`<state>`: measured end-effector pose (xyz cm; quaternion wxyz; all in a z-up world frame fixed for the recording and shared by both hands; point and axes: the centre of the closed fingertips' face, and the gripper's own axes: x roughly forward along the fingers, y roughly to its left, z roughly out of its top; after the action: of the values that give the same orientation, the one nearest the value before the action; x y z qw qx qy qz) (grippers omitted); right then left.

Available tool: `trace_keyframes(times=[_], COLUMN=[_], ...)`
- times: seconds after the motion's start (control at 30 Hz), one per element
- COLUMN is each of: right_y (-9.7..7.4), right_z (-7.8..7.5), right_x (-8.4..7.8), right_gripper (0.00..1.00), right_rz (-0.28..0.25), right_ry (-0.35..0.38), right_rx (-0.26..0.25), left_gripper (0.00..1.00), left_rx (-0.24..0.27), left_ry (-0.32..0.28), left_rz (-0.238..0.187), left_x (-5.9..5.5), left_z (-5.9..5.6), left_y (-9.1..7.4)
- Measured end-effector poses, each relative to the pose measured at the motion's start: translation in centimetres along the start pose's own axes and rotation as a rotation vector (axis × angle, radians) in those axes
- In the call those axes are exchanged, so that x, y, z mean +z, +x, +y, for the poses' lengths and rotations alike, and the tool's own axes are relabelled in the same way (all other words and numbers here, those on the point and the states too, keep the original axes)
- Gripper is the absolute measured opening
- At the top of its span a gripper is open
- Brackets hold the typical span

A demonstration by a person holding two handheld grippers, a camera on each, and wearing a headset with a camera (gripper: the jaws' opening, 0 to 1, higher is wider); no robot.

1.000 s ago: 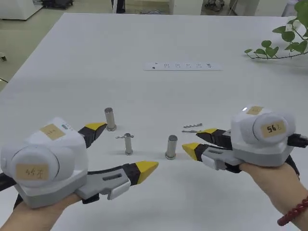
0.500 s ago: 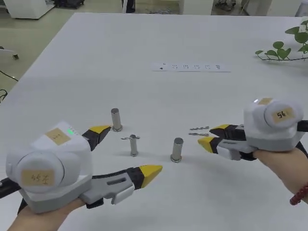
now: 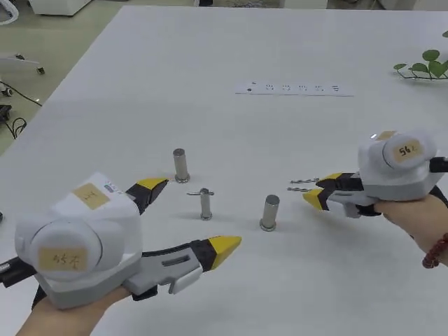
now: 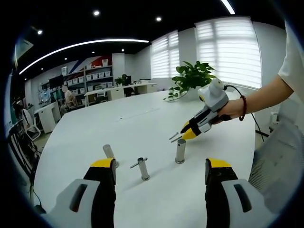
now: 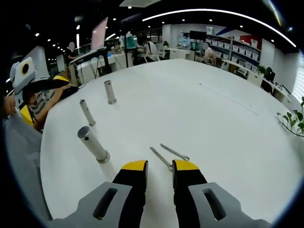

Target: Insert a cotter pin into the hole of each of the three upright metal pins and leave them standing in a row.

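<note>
Cotters [image 3: 302,183], two loose, lie partly hidden behind your right claw [image 5: 159,165], jaws slightly apart, empty. Your left claw [image 4: 161,166] gapes wide. Middle pin [image 3: 206,204] holds a cotter [image 3: 198,192].

A white power strip [image 3: 294,88] lay flat on the bench [image 3: 210,70], well ahead of the right tool [image 3: 318,187]; a leafy plant [image 3: 435,67] stood farther off to its right.
</note>
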<state>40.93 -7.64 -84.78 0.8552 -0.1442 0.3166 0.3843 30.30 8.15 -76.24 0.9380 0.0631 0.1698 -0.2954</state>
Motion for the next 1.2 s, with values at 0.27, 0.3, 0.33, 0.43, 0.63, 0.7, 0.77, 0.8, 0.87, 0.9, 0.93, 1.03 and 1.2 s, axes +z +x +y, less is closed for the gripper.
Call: trace_keyframes(times=[0.27, 0.3, 0.33, 0.43, 0.63, 0.7, 0.77, 0.8, 0.87, 0.9, 0.93, 1.03, 1.2], right_y=[0.8, 0.9, 0.9, 1.0, 1.0, 1.1, 1.2, 1.2, 1.3, 1.3, 1.3, 1.4, 1.6], right_z=[-0.8, -0.9, -0.9, -0.9, -0.6, -0.6, -0.6, -0.6, -0.6, -0.6, -0.5, -0.5, -0.8], right_x=[-0.2, -0.1, -0.1, -0.3, -0.9, -0.9, -1.1, -1.2, -1.2, -1.2, -1.4, -1.3, -1.3], right_gripper=[0.20, 0.20, 0.19, 0.18, 0.15, 0.14, 0.13, 0.13, 0.12, 0.12, 0.11, 0.11, 0.06], right_rz=[0.067, 0.071, 0.076, 0.104, 0.179, 0.179, 0.200, 0.208, 0.232, 0.243, 0.269, 0.318, 0.382], right_ry=[-0.030, -0.029, -0.034, -0.067, -0.118, -0.132, -0.146, -0.157, -0.179, -0.194, -0.225, -0.245, -0.296], right_rx=[0.028, 0.032, 0.041, 0.060, 0.106, 0.114, 0.129, 0.134, 0.150, 0.158, 0.177, 0.193, 0.183], left_gripper=[0.77, 0.76, 0.76, 0.76, 0.76, 0.75, 0.75, 0.75, 0.75, 0.74, 0.74, 0.73, 0.72], left_rx=[0.009, 0.010, 0.011, 0.014, 0.020, 0.028, 0.032, 0.033, 0.035, 0.036, 0.036, 0.037, 0.039], left_ry=[0.009, 0.009, 0.010, 0.013, 0.018, 0.019, 0.016, 0.016, 0.020, 0.021, 0.022, 0.021, 0.017], left_rz=[0.010, 0.010, 0.011, 0.009, 0.012, 0.009, 0.009, 0.009, 0.013, 0.014, 0.015, 0.015, 0.021], left_x=[-0.2, -0.2, -0.2, -0.2, -0.2, -0.1, -0.1, -0.1, -0.2, -0.2, -0.2, -0.2, -0.3], left_z=[0.3, 0.3, 0.3, 0.4, 0.6, 0.8, 0.9, 0.9, 1.0, 1.0, 1.0, 1.1, 1.3], left_y=[-0.1, -0.1, -0.1, -0.2, -0.3, -0.3, -0.4, -0.4, -0.5, -0.6, -0.6, -0.6, -0.6])
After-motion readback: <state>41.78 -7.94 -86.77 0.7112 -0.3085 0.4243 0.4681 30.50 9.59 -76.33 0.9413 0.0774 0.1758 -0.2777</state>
